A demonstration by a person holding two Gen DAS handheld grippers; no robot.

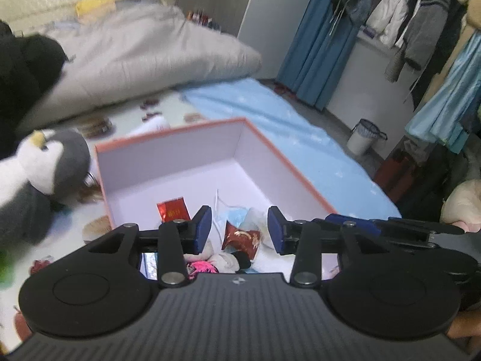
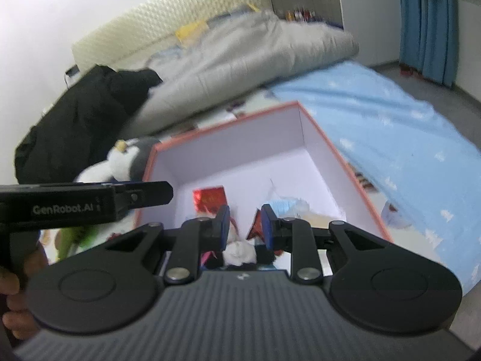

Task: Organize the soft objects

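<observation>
Grey duvet [image 1: 156, 51] against cream headboard [image 2: 168, 21]; blue curtain [image 1: 318, 48]; hanging clothes [image 1: 421, 15]; white bin [image 1: 365, 137]

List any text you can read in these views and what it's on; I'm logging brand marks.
"GenRobot.AI": white lettering on the side of the left gripper, seen in the right wrist view.
Gold print on the red packets in the box: too blurred to read.
Small logo on each gripper body: a symbol only.

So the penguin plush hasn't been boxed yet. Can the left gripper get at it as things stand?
Probably yes. The left gripper is open with nothing between its fingers, and the penguin plush lies uncovered on the bed just outside the box's left wall, so a sideways move should reach it.
</observation>
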